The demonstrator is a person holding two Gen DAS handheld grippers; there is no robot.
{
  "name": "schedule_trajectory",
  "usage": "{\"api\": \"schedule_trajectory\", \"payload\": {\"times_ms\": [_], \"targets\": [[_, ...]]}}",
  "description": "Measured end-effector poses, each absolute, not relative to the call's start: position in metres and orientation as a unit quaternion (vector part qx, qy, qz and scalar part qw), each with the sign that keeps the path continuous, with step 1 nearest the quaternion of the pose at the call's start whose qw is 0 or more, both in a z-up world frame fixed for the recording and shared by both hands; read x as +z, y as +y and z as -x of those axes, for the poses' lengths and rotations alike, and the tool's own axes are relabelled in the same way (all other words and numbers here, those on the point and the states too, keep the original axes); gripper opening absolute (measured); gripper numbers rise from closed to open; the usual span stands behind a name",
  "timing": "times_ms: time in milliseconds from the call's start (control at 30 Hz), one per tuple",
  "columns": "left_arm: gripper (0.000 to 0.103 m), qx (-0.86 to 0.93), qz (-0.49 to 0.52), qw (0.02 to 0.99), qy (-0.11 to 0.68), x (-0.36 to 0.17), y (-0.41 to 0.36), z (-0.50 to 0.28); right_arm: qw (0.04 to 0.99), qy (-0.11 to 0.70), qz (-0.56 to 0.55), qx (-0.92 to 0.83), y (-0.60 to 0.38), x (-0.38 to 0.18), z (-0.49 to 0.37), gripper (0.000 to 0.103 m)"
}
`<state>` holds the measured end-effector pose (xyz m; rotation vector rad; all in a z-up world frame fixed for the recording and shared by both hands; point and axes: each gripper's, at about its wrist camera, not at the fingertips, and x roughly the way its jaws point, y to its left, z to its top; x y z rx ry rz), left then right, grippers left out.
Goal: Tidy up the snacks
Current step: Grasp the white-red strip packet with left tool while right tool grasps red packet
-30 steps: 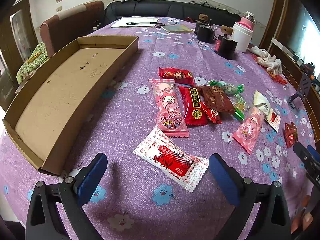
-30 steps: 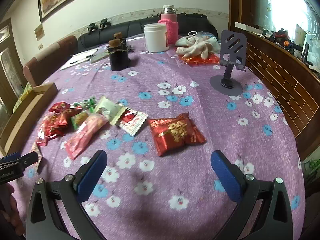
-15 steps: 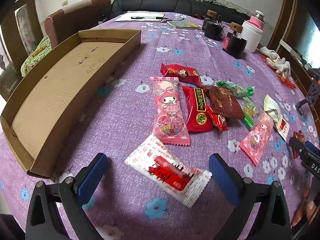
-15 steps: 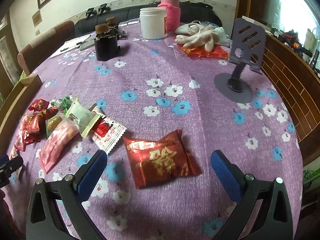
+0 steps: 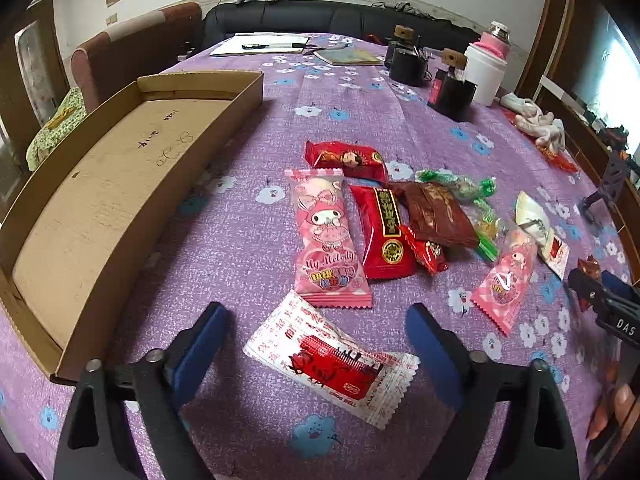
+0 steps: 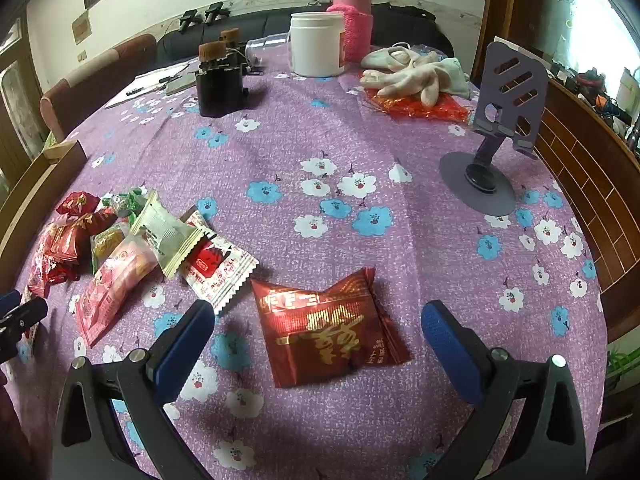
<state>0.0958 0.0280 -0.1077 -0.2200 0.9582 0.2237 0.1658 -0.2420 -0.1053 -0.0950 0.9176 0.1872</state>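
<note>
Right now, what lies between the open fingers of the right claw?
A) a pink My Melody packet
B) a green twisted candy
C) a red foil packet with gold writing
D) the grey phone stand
C: in the right wrist view the red foil packet lies flat on the purple tablecloth between the spread fingers of the right claw, which touches nothing.
</note>
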Motion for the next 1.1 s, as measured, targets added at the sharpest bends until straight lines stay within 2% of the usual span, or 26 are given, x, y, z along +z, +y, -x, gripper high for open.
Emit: {"api": "schedule_trajectory", "payload": {"times_ms": [467,600,633,700,833,900,967,1100], "targets": [[0.086,0.113,0.093,0.869,0.473,-0.106,0.013,-0.081,0.885,0.452,0.042,0.104,-0.243,-0.108,-0.166,0.103],[0.072,0.108,0.094,0.874,0.465,-0.104,0.015,-0.079,0.883,0.454,0.050,0.104,-0.240,-0.109,-0.167,0.103],[0.058,0.107,0.089,0.875,0.464,-0.104,0.015,-0.079,0.883,0.455,0.053,0.103,-0.239,-0.109,-0.167,0.103],[0.047,0.105,0.083,0.877,0.462,-0.103,0.016,-0.077,0.882,0.457,0.060,0.098,-0.239,-0.110,-0.167,0.103],[0.041,0.087,0.077,0.880,0.460,-0.101,0.015,-0.076,0.883,0.456,0.059,0.094,-0.240,-0.110,-0.167,0.102],[0.040,0.071,0.075,0.883,0.458,-0.101,0.013,-0.074,0.884,0.456,0.059,0.090,-0.242,-0.109,-0.166,0.098],[0.040,0.062,0.071,0.884,0.458,-0.101,0.010,-0.073,0.884,0.456,0.059,0.082,-0.245,-0.109,-0.164,0.088],[0.039,0.051,0.071,0.885,0.458,-0.100,0.009,-0.070,0.887,0.454,0.050,0.075,-0.252,-0.108,-0.161,0.077]]}}
